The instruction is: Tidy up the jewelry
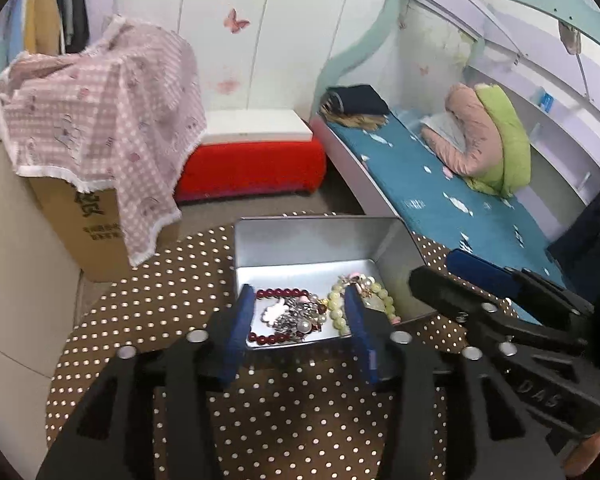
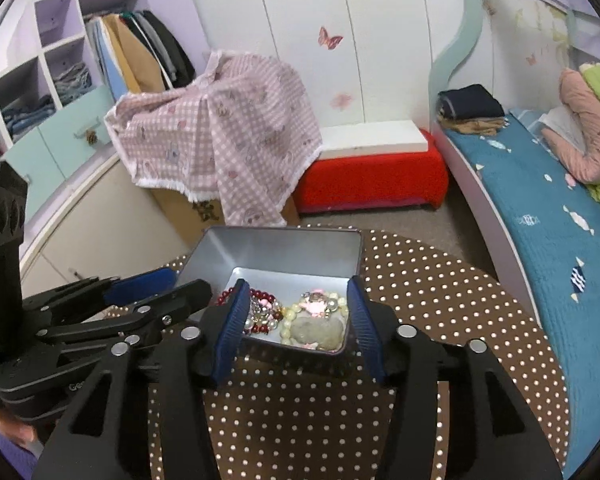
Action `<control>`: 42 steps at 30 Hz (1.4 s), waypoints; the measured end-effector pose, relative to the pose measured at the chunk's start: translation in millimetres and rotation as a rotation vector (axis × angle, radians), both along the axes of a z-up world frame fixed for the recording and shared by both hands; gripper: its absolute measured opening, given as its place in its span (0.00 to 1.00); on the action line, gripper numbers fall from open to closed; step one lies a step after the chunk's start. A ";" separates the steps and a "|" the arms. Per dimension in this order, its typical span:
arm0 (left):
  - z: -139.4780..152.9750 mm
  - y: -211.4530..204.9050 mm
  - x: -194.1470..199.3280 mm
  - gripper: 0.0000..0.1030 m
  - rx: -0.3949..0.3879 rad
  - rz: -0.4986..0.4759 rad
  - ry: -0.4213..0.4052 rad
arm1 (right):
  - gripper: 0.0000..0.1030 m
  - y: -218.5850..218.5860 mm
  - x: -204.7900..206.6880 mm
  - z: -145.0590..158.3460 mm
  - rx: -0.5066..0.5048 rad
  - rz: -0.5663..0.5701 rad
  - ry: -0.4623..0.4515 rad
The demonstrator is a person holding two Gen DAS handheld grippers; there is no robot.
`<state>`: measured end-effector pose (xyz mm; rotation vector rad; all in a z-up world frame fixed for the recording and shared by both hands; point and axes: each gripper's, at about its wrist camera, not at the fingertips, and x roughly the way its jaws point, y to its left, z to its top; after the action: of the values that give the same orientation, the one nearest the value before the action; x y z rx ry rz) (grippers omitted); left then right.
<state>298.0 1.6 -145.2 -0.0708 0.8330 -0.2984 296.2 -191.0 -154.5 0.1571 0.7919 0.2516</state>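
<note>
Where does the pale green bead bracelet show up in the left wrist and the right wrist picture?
Left wrist: the pale green bead bracelet lies in the right part of the tin box, partly behind the left gripper's right finger.
Right wrist: pale green bead bracelet lies right of centre in the tin, between the right gripper's fingers.
Shared landmark: the dark red bead bracelet to its left.

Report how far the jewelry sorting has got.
Looks done: the dark red bead bracelet, pale green bead bracelet and silver trinkets lie inside the open silver metal tin. In hand: nothing; left gripper and right gripper are open. Left: no loose jewelry shows on the brown polka-dot table.
</note>
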 end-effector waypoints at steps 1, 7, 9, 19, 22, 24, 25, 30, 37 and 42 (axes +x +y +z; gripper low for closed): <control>2.8 0.5 -3.3 0.45 -0.004 -0.003 -0.005 | 0.49 -1.3 -1.7 1.9 0.003 0.000 -0.002; 20.6 1.3 -26.8 0.61 0.010 0.018 -0.065 | 0.51 -7.2 -22.8 17.2 0.004 -0.012 -0.027; 27.1 2.0 -34.5 0.65 0.006 0.027 -0.085 | 0.52 -8.8 -30.0 22.5 0.003 -0.014 -0.033; 60.1 8.9 -90.1 0.82 0.050 0.100 -0.190 | 0.66 -14.3 -87.0 59.6 -0.020 -0.040 -0.112; 73.7 11.0 -115.6 0.82 0.092 0.129 -0.261 | 0.67 -9.3 -116.0 74.3 -0.071 -0.044 -0.162; 82.5 11.8 -133.4 0.82 0.105 0.141 -0.300 | 0.69 -4.7 -133.0 83.1 -0.101 -0.058 -0.196; 86.6 12.5 -142.7 0.82 0.107 0.147 -0.318 | 0.71 -3.0 -143.7 87.3 -0.114 -0.068 -0.216; 103.7 10.2 -187.7 0.82 0.134 0.153 -0.401 | 0.78 5.2 -188.3 107.4 -0.159 -0.097 -0.303; 127.1 15.5 -246.0 0.82 0.062 0.151 -0.477 | 0.80 15.2 -252.3 137.7 -0.172 -0.114 -0.423; 140.5 15.5 -282.5 0.88 0.039 0.143 -0.544 | 0.82 22.0 -288.1 157.3 -0.181 -0.126 -0.490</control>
<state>15.5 17.1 -4.7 -0.0107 0.2912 -0.1537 8.1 -168.9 2.8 -0.0274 0.3128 0.0909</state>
